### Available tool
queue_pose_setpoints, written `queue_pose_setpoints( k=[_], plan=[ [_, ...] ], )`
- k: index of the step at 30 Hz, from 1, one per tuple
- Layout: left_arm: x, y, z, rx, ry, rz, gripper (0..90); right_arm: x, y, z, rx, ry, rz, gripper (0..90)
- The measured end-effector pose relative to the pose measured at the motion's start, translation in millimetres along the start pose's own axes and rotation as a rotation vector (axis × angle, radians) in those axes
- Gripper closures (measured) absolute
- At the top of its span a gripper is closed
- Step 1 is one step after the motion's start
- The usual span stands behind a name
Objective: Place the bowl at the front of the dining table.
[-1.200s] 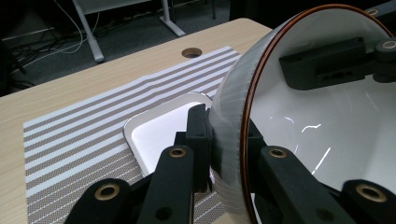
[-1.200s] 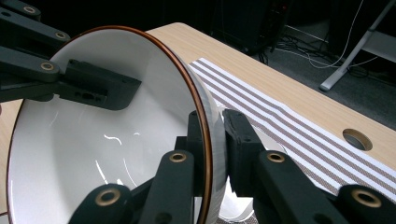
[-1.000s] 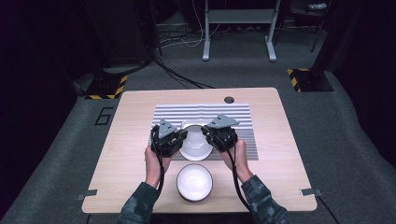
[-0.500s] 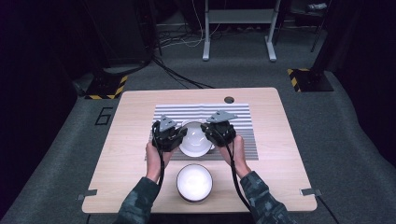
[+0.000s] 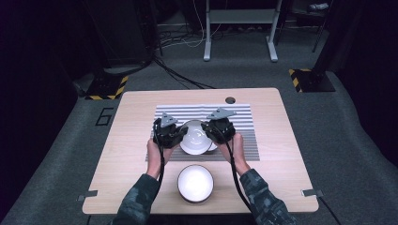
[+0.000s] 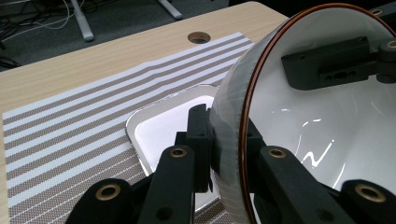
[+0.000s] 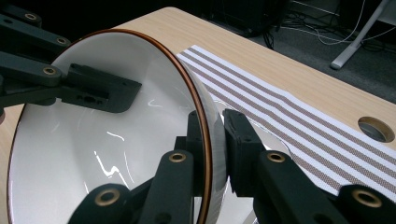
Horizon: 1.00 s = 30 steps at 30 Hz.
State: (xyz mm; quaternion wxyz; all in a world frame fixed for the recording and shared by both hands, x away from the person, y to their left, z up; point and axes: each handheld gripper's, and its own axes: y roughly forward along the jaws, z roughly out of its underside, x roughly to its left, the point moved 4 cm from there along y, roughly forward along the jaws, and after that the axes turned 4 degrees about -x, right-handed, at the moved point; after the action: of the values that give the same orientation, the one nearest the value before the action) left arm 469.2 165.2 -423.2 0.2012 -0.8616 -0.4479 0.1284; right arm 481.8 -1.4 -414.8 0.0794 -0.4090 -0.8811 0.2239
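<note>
A white bowl with a brown rim point(image 5: 195, 137) hangs tilted over a white square plate point(image 6: 161, 128) on the striped placemat point(image 5: 244, 117). My left gripper point(image 5: 174, 136) is shut on the bowl's left wall point(image 6: 224, 135), one jaw inside and one outside. My right gripper point(image 5: 212, 132) is shut on the opposite wall point(image 7: 215, 135) in the same way. In each gripper view, the other gripper's jaw shows inside the bowl point(image 6: 336, 63) point(image 7: 93, 88). A corner of the plate point(image 7: 275, 140) shows beyond the bowl in the right gripper view.
A second white bowl point(image 5: 195, 183) stands on the bare wood near the table's front edge, between the person's forearms. A round cable hole point(image 5: 230, 100) is in the tabletop behind the mat. Floor cables and a metal stand point(image 5: 237, 28) lie beyond the table.
Both hands have carried the bowl a little farther from the person, over the mat and plate. The front bowl has not moved.
</note>
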Motion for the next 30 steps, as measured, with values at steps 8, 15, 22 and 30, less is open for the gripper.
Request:
queue_pose_setpoints(
  k=[8, 15, 22, 30],
  plan=[
    [6.8, 6.5, -0.9, 0.008, -0.011, 0.011, 80.9, -3.6, 7.9, -2.7, 0.023, 0.002, 0.002, 81.3],
    [12.4, 14.2, -0.7, 0.021, -0.022, 0.017, 80.9, -7.6, 14.8, -2.2, 0.036, 0.022, 0.000, 81.3],
    [16.9, 27.3, 1.0, 0.054, -0.029, 0.036, 80.9, -14.2, 23.5, 3.3, 0.061, 0.050, 0.004, 81.3],
    [20.3, 37.1, 3.9, 0.061, -0.045, 0.042, 80.9, -20.4, 30.6, 7.7, 0.079, 0.077, 0.001, 81.4]
  ],
)
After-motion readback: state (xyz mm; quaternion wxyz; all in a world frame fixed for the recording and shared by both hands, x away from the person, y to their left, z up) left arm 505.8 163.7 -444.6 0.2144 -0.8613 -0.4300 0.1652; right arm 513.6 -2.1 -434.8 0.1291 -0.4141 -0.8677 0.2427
